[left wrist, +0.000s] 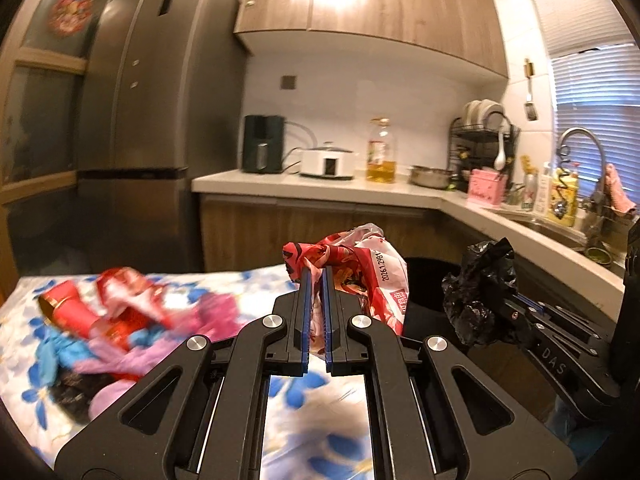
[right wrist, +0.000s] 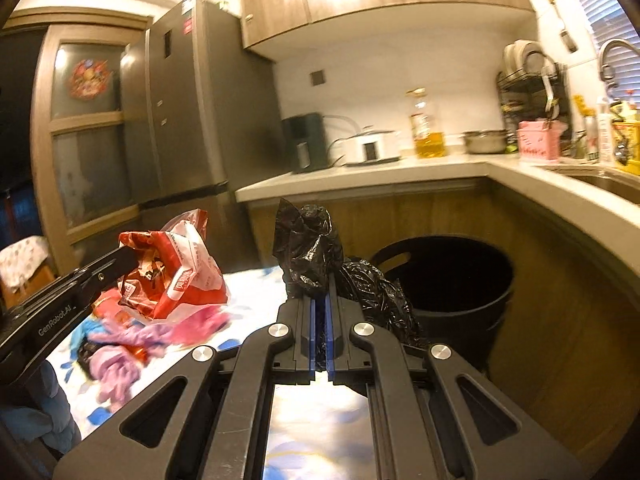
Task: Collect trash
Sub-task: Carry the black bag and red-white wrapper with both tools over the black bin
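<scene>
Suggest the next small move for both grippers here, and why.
Probably carry both over the black bin before releasing: the left gripper pinches a red-and-white wrapper, the right gripper a crumpled black bag, and both loads hang short of its opening.

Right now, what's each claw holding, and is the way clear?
Left gripper shut on red-and-white wrapper. Right gripper shut on black plastic bag. Black bin open, nothing blocking.
</scene>
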`<state>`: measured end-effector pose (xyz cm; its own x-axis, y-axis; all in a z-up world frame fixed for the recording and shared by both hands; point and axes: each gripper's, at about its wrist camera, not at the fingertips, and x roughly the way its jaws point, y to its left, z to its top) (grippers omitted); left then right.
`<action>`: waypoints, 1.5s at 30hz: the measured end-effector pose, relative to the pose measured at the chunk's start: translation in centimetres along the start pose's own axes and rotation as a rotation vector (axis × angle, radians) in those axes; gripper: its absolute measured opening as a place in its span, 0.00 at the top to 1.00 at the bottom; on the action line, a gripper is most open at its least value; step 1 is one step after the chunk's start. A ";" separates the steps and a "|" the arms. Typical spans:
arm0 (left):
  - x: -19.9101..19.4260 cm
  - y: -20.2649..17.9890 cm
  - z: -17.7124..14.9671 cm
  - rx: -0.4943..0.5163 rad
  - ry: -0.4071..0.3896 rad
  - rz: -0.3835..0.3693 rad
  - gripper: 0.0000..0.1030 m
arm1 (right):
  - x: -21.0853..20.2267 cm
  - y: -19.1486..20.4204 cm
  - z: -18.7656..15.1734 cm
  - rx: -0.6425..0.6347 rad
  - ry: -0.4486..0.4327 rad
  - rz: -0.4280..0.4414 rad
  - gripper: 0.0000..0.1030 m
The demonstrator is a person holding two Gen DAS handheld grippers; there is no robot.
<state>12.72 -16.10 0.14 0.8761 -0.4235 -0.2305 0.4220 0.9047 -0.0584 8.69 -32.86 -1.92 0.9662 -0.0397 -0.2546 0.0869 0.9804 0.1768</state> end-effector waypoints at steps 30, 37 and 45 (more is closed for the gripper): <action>15.9 -11.7 1.5 -0.006 -0.024 -0.192 0.96 | 5.4 -11.0 4.2 0.063 -0.110 -0.154 0.96; 18.1 -11.8 0.7 -0.011 0.001 -0.194 0.96 | 7.2 -11.8 4.0 0.067 -0.085 -0.159 0.95; 20.1 -12.5 0.1 -0.010 0.029 -0.204 0.95 | 8.6 -12.5 3.9 0.075 -0.068 -0.164 0.95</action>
<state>25.08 -35.94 -3.67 0.7654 -0.5970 -0.2405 0.5878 0.8005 -0.1165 16.83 -46.21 -2.63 0.9516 -0.2132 -0.2212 0.2598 0.9427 0.2091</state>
